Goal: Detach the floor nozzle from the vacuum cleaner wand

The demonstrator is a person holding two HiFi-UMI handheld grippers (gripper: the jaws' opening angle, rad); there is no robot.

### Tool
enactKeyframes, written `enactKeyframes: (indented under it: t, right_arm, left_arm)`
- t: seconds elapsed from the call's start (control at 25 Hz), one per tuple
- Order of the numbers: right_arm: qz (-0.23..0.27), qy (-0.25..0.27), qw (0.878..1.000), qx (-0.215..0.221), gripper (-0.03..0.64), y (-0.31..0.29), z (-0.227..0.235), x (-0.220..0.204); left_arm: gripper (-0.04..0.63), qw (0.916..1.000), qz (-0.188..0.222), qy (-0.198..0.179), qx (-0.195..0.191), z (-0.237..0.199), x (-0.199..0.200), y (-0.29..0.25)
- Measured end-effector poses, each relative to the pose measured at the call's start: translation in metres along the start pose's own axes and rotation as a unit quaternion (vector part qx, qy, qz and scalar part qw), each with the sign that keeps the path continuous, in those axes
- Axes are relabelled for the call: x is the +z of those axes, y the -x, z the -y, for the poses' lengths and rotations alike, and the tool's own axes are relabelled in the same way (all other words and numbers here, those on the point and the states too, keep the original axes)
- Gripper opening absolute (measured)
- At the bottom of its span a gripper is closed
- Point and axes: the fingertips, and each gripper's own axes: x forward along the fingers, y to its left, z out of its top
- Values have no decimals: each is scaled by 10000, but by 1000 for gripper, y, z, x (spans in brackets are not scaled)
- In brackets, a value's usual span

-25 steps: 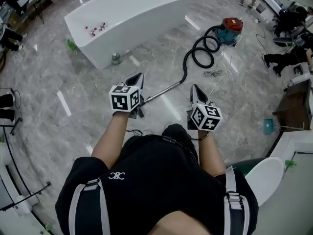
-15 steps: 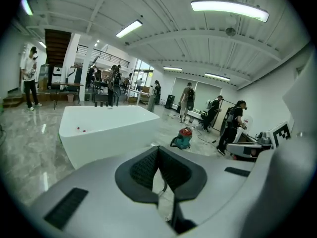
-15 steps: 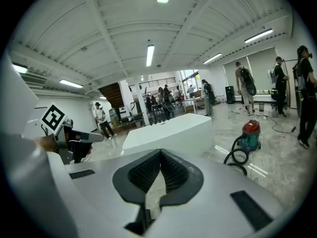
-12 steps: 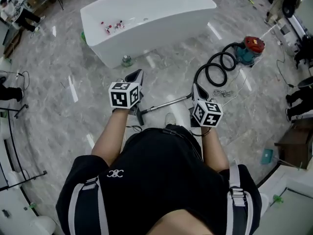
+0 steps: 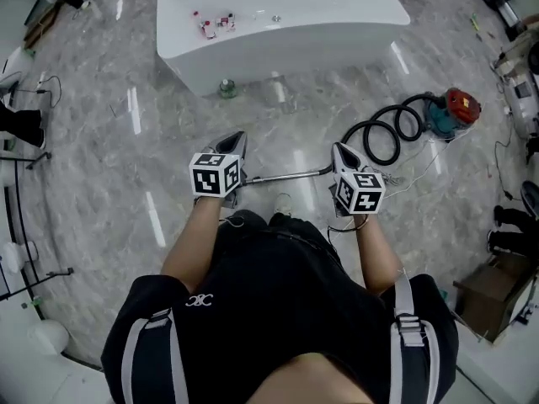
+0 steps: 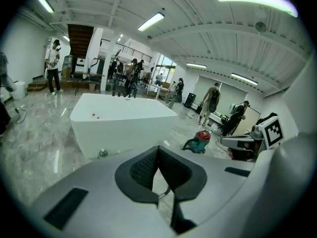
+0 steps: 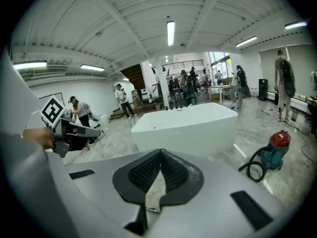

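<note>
With the left tool [image 5: 239, 137] and right tool [image 5: 338, 148] both shut and empty over the wand [image 5: 286, 175] on the floor (nozzle hidden under the left), open the 2 first, then likely pin the wand and pull the nozzle straight off.

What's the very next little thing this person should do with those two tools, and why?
Probably open both sets of jaws. The left gripper and right gripper are shut and empty, held above the thin silver metal vacuum wand that lies on the grey marble floor. Shut jaws cannot take hold of it.
</note>
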Motion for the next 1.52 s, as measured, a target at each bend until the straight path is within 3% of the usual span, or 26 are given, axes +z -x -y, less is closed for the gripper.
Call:
enactKeyframes:
  t: [0.16, 0.36, 0.6, 0.76, 0.88, 0.96, 1.12, 1.2, 1.24, 1.28, 1.4, 1.52]
  right_arm:
    - [-345, 324, 9982, 364, 5, -46, -9, -14]
    - [-779, 660, 9925, 669, 5, -109, -23, -61]
    - [-1687, 694, 9783, 987, 5, -185, -30, -173]
    - [-2109, 1303, 9600, 1304, 5, -238, -45, -244]
    - [-2414, 1816, 9396, 1610, 5, -274, -58, -301]
    - [-2510, 2455, 9166, 1916, 5, -297, -67, -343]
    - [-2827, 3843, 8369, 2683, 6, -329, -82, -444]
    - [-2890, 4264, 8074, 2876, 6, -347, -85, -489]
    - [-2904, 4391, 7995, 2892, 20, -361, -85, -509]
    - [-2932, 4459, 7956, 2867, 80, -374, -85, -529]
    - [-3215, 4462, 7893, 2731, 168, -406, -84, -589]
    - [-3664, 4528, 7719, 2549, 209, -456, -70, -650]
  left_arm:
    - [9, 9991, -237, 329, 142, -25, -31, -12]
    - [9, 9951, -508, 823, 202, -66, -77, -45]
    - [9, 9821, -748, 1722, 115, -98, -151, -93]
    - [9, 9810, -977, 1677, 45, -128, -211, -126]
    - [9, 9849, -1152, 1265, 262, -156, -259, -140]
    - [9, 9827, -1256, 1320, 324, -174, -293, -150]
    - [9, 9760, -1398, 1643, 302, -200, -359, -170]
    - [9, 9744, -1432, 1711, 289, -213, -387, -182]
    - [9, 9744, -1433, 1707, 279, -221, -399, -188]
    - [9, 9748, -1436, 1687, 266, -227, -410, -194]
    - [9, 9734, -1471, 1744, 199, -242, -444, -205]
    - [9, 9711, -1414, 1917, 137, -260, -480, -224]
